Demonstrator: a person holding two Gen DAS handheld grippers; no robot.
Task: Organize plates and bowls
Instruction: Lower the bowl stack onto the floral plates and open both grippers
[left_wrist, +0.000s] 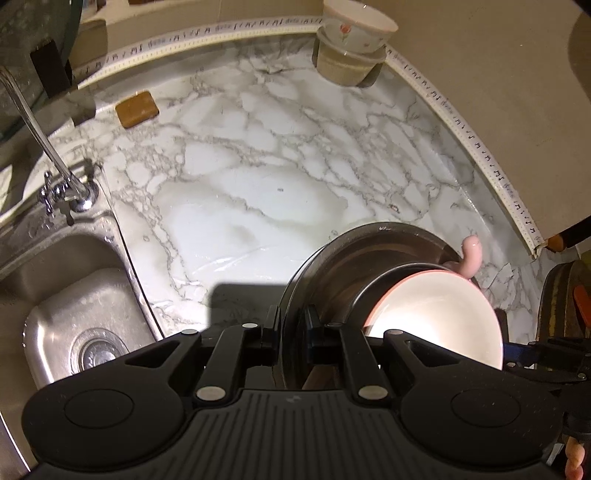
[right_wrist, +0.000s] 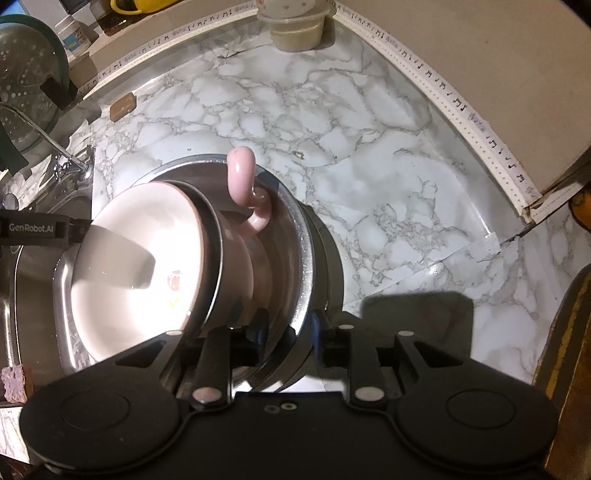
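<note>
steel bowl (left_wrist: 369, 254) rim in left gripper (left_wrist: 293, 332)

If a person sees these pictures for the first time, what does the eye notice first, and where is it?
First comes the nested stack in the foreground: a pink cup with a curled handle sits inside a steel bowl. The left tool is shut on the bowl's rim, and the right tool straddles the opposite rim. Behind lies the marble counter, with the steel sink at left.
</note>
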